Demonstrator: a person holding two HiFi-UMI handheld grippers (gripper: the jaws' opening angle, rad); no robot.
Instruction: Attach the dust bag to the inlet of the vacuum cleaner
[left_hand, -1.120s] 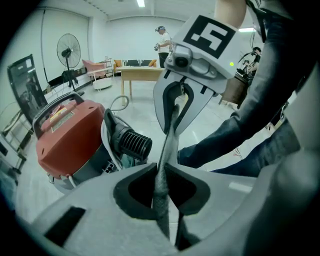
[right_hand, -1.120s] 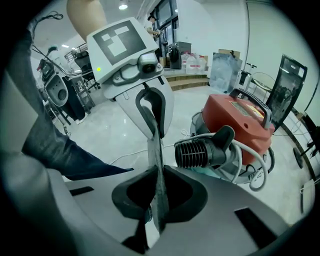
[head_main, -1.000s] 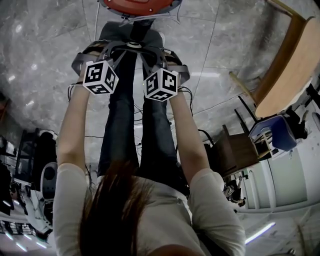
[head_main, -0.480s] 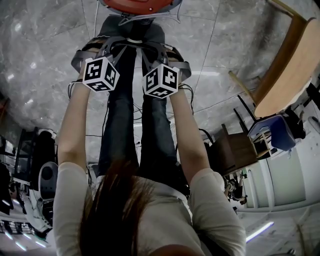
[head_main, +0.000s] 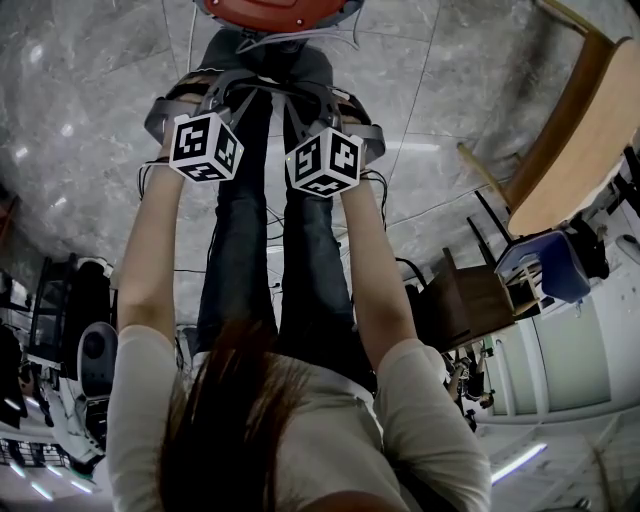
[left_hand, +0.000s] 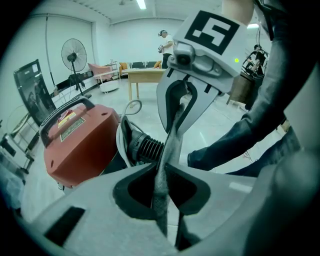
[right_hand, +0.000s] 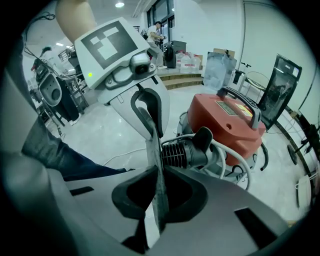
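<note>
The red vacuum cleaner (left_hand: 80, 137) (right_hand: 232, 122) (head_main: 270, 10) stands on the floor ahead, its black ribbed inlet (left_hand: 145, 147) (right_hand: 182, 152) facing me. The grey fabric dust bag (left_hand: 167, 150) (right_hand: 152, 145) shows edge-on as a thin strip stretched between both grippers, just in front of the inlet. My left gripper (left_hand: 162, 172) (right_hand: 147, 107) is shut on one end of the strip. My right gripper (right_hand: 156, 177) (left_hand: 177, 107) is shut on the other end and faces the left one. In the head view both grippers' marker cubes (head_main: 203, 147) (head_main: 323, 160) sit side by side below the vacuum.
A white hose or cable (right_hand: 235, 160) loops around the vacuum's front. Thin cables (head_main: 270, 215) lie on the marble floor by my legs. A wooden table (head_main: 580, 130) and a blue seat (head_main: 550, 265) stand to the right. A standing fan (left_hand: 74, 52) is behind the vacuum.
In the head view both grippers have edged slightly toward the vacuum. Both grips on the bag look unchanged.
</note>
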